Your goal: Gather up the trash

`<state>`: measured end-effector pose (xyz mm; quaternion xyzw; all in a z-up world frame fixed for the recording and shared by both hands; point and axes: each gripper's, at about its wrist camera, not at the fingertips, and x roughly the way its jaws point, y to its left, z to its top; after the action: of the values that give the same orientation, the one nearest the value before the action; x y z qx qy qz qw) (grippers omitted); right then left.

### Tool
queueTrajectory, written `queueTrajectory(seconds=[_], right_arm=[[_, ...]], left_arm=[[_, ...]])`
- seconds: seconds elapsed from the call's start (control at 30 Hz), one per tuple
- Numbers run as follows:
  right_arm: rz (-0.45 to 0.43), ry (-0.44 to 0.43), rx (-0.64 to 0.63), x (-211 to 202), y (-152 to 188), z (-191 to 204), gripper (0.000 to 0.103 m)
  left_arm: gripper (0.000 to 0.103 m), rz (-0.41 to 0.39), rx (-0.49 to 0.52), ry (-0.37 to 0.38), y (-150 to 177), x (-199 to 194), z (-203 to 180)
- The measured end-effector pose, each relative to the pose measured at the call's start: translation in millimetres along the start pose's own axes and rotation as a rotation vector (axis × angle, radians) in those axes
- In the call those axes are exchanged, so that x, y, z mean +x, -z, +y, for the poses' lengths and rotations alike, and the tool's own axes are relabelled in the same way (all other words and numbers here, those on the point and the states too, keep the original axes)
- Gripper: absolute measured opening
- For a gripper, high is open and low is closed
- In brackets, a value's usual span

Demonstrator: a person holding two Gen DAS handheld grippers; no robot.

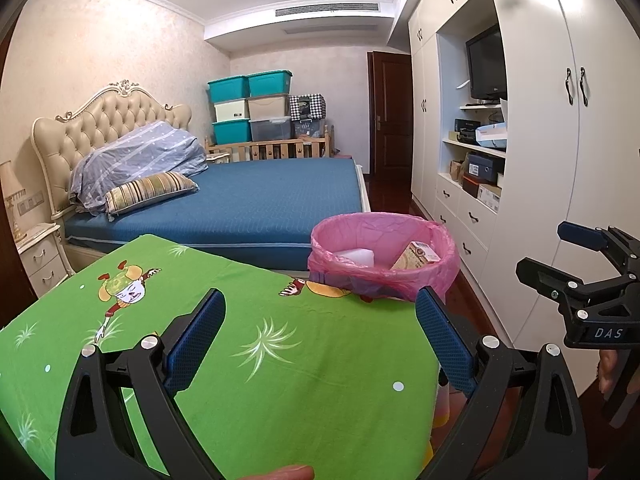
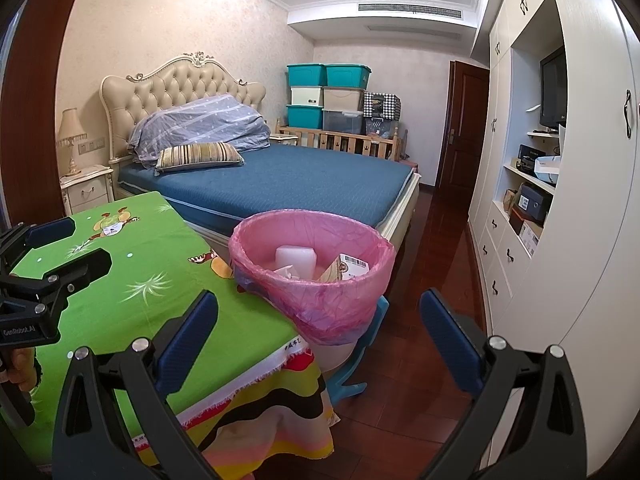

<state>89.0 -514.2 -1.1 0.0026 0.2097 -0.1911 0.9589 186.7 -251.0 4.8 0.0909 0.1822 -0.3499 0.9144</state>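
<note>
A bin lined with a pink bag (image 1: 440, 258) (image 2: 280, 292) stands beside the table's far right corner, on a blue stool (image 2: 360, 356). Inside lie a tan carton (image 1: 418, 257) (image 2: 346, 269), a white foam block (image 1: 356, 257) (image 2: 296, 258) and crumpled white paper (image 2: 289, 271). My left gripper (image 1: 320, 336) is open and empty above the green tablecloth (image 1: 260, 360) (image 2: 132, 292). My right gripper (image 2: 318, 338) is open and empty, in front of the bin, past the table's right edge. Each gripper also shows in the other's view, the right one (image 1: 576, 264) and the left one (image 2: 64, 244).
A bed with a blue mattress (image 1: 256, 200) (image 2: 288, 184) lies behind the table. White wardrobes with drawers and shelves (image 1: 532, 168) (image 2: 580, 240) line the right wall. Dark red wood floor (image 2: 432, 280) runs between bed and wardrobes. A nightstand (image 2: 86, 190) stands at the left.
</note>
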Motion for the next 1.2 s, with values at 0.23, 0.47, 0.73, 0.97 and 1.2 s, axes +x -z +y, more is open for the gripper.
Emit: queueTrajectory(seconds=[0.23,0.47,0.73,0.97,1.2], right_arm=[[0.002,-0.001,-0.001,1,2,2,0.098],[0.007,-0.005,-0.002,4,7,6,0.098],[0.007,-0.005,-0.002,4,7,6,0.098],[0.011,-0.008,-0.003,6,10,6,0.098],[0.010,-0.007,-0.009,7,14,8,0.098]], left_arm=[[0.090,0.000,0.002,0.001,1,0,0],[0.090,-0.002,0.003,-0.005,1,-1,-1],[0.090,0.000,-0.001,-0.006,0,0,0],[0.090,0.005,-0.003,0.000,4,3,-1],[0.090,-0.008,-0.001,-0.014,6,3,0]])
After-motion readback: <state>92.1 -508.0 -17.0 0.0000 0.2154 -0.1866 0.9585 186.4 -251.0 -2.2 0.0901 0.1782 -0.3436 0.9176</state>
